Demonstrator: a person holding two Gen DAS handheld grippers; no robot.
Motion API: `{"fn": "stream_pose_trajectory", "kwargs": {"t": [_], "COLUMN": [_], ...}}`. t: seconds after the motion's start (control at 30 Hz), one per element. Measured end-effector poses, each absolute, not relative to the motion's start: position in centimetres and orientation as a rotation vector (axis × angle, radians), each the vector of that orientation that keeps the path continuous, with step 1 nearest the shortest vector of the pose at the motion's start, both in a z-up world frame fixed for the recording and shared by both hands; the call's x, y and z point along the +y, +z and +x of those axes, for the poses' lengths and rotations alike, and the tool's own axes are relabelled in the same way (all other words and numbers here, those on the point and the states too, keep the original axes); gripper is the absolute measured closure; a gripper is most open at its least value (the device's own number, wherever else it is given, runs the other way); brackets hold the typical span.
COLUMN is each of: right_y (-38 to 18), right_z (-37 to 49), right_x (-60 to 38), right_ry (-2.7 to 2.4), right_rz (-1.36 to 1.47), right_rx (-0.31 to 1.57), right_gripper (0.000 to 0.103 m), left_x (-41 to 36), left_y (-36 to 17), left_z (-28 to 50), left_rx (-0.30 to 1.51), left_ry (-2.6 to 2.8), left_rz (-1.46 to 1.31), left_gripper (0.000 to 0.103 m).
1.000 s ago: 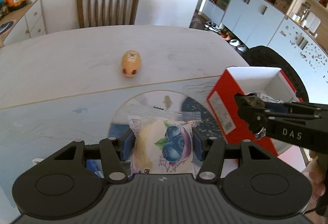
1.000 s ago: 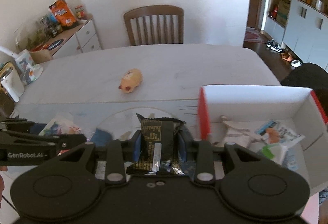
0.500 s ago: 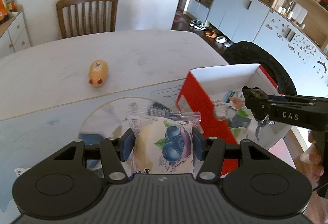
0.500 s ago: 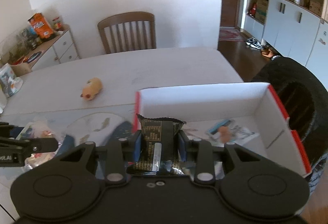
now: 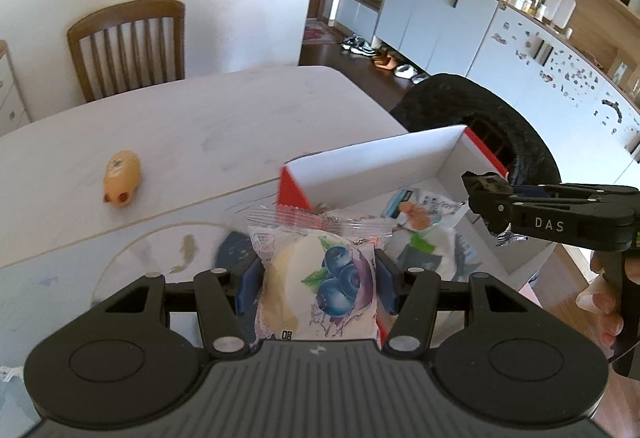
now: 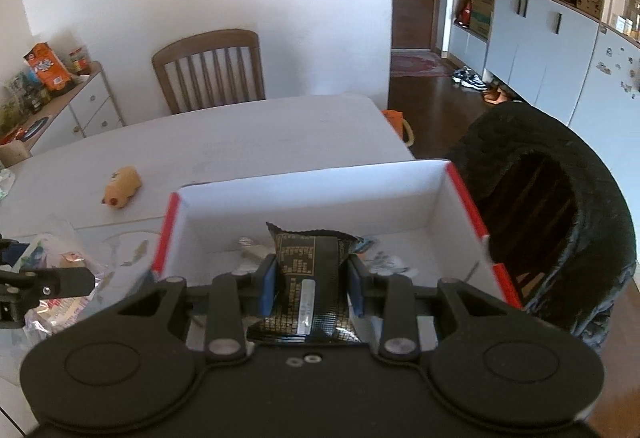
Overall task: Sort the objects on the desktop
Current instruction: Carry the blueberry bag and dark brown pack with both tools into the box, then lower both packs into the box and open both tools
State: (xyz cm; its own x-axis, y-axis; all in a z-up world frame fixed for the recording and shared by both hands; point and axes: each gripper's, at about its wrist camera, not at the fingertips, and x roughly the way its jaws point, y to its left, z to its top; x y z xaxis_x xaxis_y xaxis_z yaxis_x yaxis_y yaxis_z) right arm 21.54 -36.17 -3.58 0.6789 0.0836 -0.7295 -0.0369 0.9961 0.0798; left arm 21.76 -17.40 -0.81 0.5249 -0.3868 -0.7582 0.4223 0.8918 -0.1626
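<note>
My left gripper [image 5: 316,278] is shut on a blueberry snack packet [image 5: 320,278] and holds it near the left corner of the red and white box [image 5: 376,165]. My right gripper [image 6: 312,274] is shut on a black snack packet [image 6: 312,278] and holds it over the inside of the box [image 6: 312,193]. The right gripper also shows in the left wrist view [image 5: 496,205], over the box's right side. Several wrappers [image 5: 424,209] lie in the box.
An orange hamster toy [image 5: 120,181] lies on the white table [image 5: 200,125]. A wooden chair [image 5: 128,45] stands at the far side. A black round seat [image 6: 560,222] stands right of the box. More packets [image 6: 60,278] lie on the table at left.
Both grippers have moved to the right with their packets. The right gripper has gone from beside the box to over its inside. The left gripper has come up to the box's left corner.
</note>
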Motion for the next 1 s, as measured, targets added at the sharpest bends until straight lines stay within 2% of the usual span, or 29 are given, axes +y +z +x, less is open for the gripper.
{"fn": "stream_pose_trajectory", "kwargs": {"t": [0.47, 1.0], "right_y": [-5.5, -8.3], "right_z": [23.0, 24.8], "right_x": [-41.4, -42.2], "right_ry": [0.033, 0.08], "right_rz": [0.053, -0.017], "right_rx": [0.872, 0.939], "right_gripper": [0.07, 0.07], "left_x": [-25.4, -29.7], "left_y": [-2.4, -5.7], "left_z": [23.7, 27.4], "left_rx": [0.923, 0.972], "left_ry": [-0.538, -0.488], "left_rz": [0.132, 0.212], "left_gripper": [0.047, 0.047]}}
